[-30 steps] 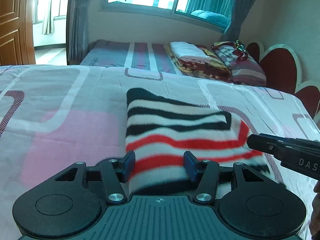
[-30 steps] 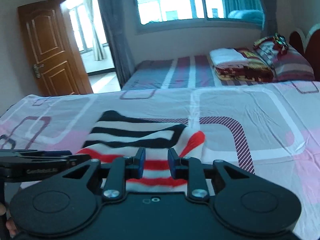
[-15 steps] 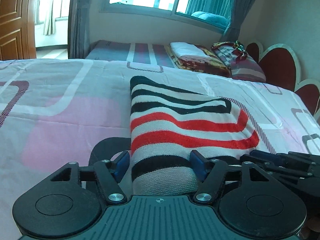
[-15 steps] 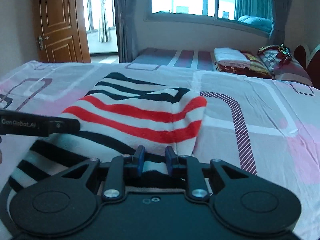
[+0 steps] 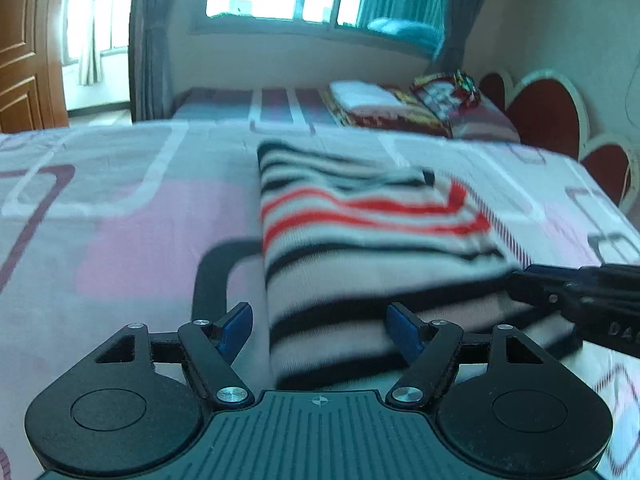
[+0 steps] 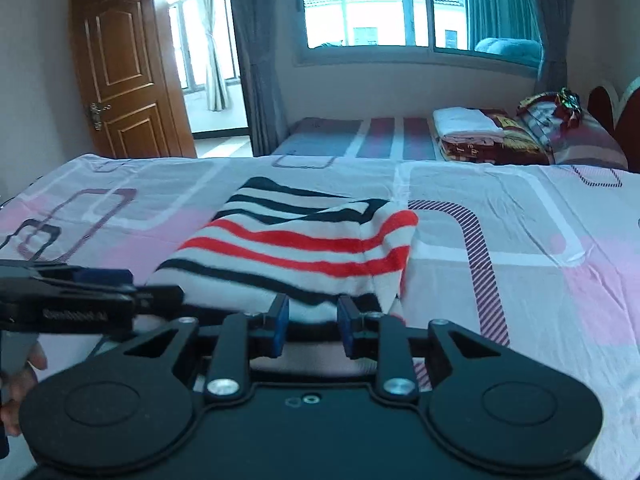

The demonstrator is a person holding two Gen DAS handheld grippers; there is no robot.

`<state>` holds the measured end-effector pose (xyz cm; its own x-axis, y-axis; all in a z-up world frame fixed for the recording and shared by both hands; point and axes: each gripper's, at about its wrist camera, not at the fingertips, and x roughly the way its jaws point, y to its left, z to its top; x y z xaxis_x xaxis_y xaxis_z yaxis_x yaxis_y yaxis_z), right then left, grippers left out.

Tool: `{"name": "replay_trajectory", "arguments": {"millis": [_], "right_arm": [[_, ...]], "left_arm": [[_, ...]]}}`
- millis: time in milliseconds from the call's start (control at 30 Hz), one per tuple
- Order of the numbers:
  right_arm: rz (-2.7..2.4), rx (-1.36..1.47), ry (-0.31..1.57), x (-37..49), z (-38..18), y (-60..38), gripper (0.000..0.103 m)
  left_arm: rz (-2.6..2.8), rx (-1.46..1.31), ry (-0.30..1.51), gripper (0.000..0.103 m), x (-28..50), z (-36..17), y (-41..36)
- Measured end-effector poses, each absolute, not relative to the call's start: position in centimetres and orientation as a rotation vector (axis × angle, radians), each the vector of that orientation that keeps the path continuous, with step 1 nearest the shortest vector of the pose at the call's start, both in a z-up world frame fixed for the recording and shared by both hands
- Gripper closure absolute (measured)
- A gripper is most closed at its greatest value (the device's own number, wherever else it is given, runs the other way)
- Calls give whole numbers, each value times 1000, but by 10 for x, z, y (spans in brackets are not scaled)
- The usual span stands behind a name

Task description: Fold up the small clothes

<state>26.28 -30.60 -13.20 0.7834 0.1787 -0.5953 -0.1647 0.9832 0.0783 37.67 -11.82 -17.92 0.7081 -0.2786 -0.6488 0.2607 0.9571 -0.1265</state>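
Observation:
A small striped garment [image 5: 360,248], white with black and red bands, lies folded on the pink patterned bedsheet [image 5: 120,216]; it also shows in the right wrist view [image 6: 304,252]. My left gripper [image 5: 318,330] is open, its jaws wide apart at the garment's near edge, nothing between them pinched. My right gripper [image 6: 311,326] is open a little, its jaws just off the garment's near edge. Each gripper shows in the other's view: the right one in the left wrist view [image 5: 576,292], the left one in the right wrist view [image 6: 92,300].
A second bed [image 6: 360,140] stands beyond with folded blankets [image 6: 480,132] and a pillow [image 6: 572,128]. A red heart-shaped headboard [image 5: 552,112] is on the right. A wooden door [image 6: 120,76] and curtained window [image 6: 400,8] are behind.
The right gripper has let go of the garment and opened slightly. The left gripper opened wider and drew back. The garment now lies flat, folded on the sheet.

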Motion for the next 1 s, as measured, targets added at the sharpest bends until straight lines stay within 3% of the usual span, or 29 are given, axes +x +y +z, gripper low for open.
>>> {"name": "replay_trajectory", "arguments": {"millis": [400, 500, 633, 1000], "right_arm": [[151, 3, 767, 240, -162, -312, 77], [154, 29, 776, 237, -157, -315, 76], [156, 35, 781, 231, -158, -317, 75], [164, 121, 791, 238, -140, -325, 54]], "left_arm": [[-291, -48, 789, 28, 365, -190, -117], [-282, -40, 802, 11, 364, -190, -117], [-288, -66, 815, 10, 364, -193, -115], [-333, -124, 862, 10, 375, -185, -111]]}}
